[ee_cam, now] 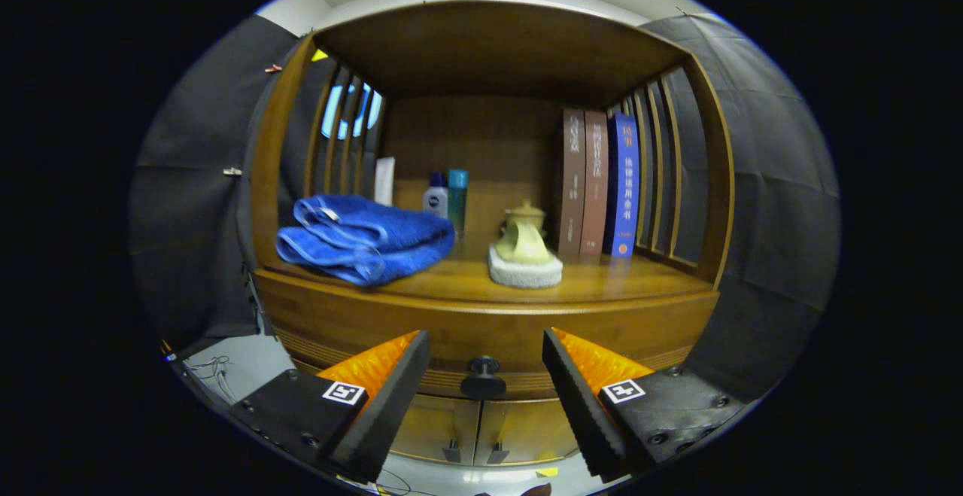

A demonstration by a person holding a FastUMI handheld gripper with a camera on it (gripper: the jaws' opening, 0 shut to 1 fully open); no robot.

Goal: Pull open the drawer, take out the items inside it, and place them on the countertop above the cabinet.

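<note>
A wooden cabinet stands ahead, its drawer front (481,342) flush and closed below the countertop (587,281). The drawer's black round knob (482,378) sits a little beyond my fingertips, centred in the gap between them. My gripper (485,349) is open, with nothing between its fingers (387,398). The inside of the drawer is hidden.
On the countertop lie a folded blue towel (365,236), a yellow teapot (523,240) on a white pad, two small bottles (445,199) and three upright books (598,184) at the right. Two lower cabinet doors (481,428) show under the drawer. A shelf roof covers the countertop.
</note>
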